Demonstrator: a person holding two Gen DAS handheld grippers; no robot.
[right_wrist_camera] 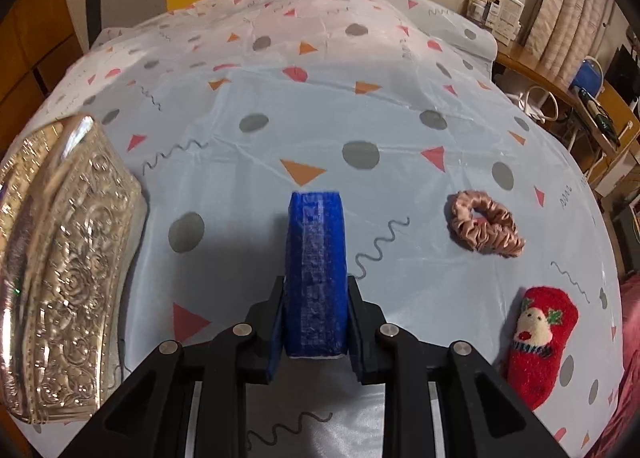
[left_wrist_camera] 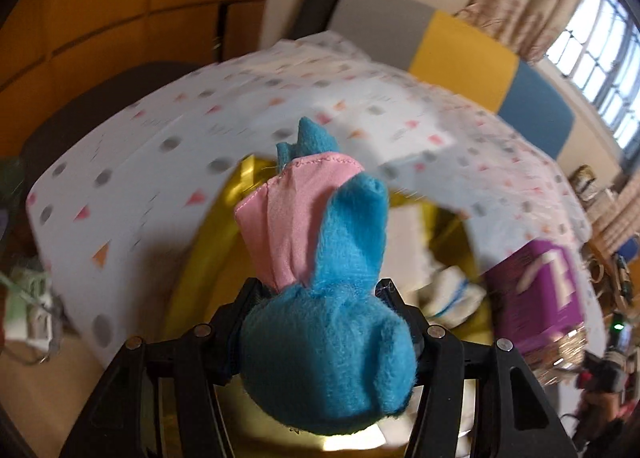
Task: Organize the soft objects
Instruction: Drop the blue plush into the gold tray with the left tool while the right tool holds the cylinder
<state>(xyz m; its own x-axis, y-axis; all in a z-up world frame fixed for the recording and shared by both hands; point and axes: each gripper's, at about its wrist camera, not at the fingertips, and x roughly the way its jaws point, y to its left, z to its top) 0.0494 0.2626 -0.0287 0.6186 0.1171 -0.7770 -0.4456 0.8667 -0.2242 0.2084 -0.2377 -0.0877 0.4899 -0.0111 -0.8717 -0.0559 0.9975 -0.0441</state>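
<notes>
Nearest the left lens: left claw clenched on a blue plush toy with a pink cloth panel, which fills the lower centre of that view and hangs over a gold-coloured shiny tray. Picture blurred, so detail is poor.

Largest thing: table under a pale cloth printed with grey dots, pink and orange triangles and squiggles. It spans both views.

Next: silver embossed metal tray at the left edge of the right view, resting on the cloth. In the gold tray, a white fabric piece with blue lines, too smeared to name. Beside it a purple box with white lettering.

Then the right claw, clamped on a deep blue flat block, sponge-like, held on edge, above the cloth and near the table's middle.

Smaller, loose on the cloth, right side: a red fuzzy sock with a white reindeer face, and just beyond it, apart, a dusty-pink satin scrunchie.

Judgement: carry-and-deposit step, both claws loaded. Left load looks ready to drop: lower it into the gold tray, then release. Right load still needs travel toward a tray. Sock and scrunchie remain to be collected.
</notes>
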